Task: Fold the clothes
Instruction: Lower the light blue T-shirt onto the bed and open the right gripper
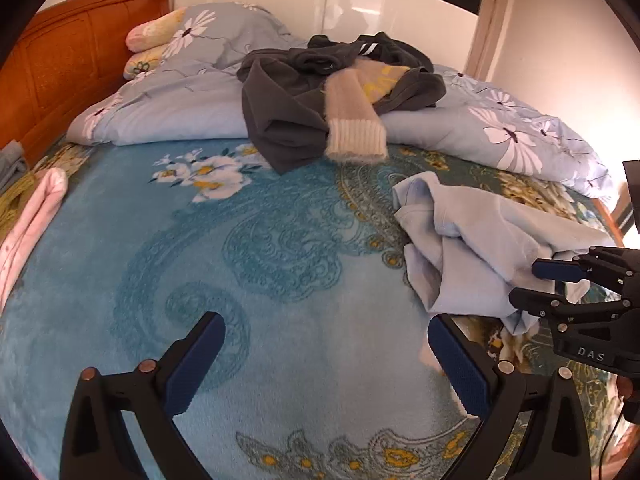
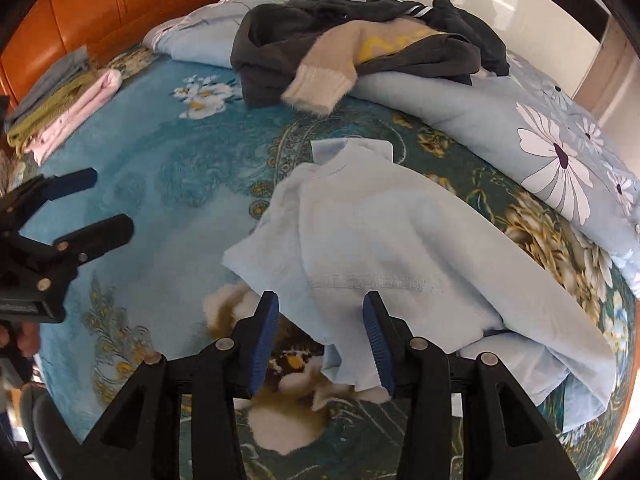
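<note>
A crumpled light blue garment (image 2: 380, 240) lies on the blue patterned bed blanket (image 2: 168, 184); it also shows at the right in the left wrist view (image 1: 480, 240). My right gripper (image 2: 320, 312) is open, its jaws straddling the garment's near edge, which hangs between the pads. My left gripper (image 1: 324, 340) is open and empty above bare blanket (image 1: 240, 280), left of the garment. The right gripper shows in the left wrist view (image 1: 524, 284), the left gripper in the right wrist view (image 2: 108, 200).
A pile of dark grey clothes (image 1: 300, 92) with a beige sweater (image 1: 352, 120) lies on the flowered duvet (image 1: 500, 128) at the back. Folded pink, green and grey clothes (image 2: 68, 108) are stacked at the left by the orange headboard (image 1: 72, 64).
</note>
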A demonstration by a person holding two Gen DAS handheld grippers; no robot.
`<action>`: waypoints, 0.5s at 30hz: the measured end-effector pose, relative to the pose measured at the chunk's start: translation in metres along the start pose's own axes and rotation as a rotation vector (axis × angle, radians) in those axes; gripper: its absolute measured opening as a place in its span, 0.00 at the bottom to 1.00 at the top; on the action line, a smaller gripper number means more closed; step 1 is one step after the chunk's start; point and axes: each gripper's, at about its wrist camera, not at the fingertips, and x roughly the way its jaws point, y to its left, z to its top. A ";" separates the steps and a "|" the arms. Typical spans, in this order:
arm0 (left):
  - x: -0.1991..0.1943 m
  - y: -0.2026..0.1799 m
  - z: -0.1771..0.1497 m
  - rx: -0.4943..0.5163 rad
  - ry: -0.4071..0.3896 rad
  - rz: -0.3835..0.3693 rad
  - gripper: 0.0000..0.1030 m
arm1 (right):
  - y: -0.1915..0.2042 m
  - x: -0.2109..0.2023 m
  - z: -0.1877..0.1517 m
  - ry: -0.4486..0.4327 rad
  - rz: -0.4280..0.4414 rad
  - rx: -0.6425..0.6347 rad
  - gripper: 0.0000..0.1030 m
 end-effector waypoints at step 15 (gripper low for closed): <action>0.020 -0.076 0.023 0.023 0.040 -0.085 1.00 | -0.117 -0.028 -0.035 -0.253 -0.230 0.091 0.03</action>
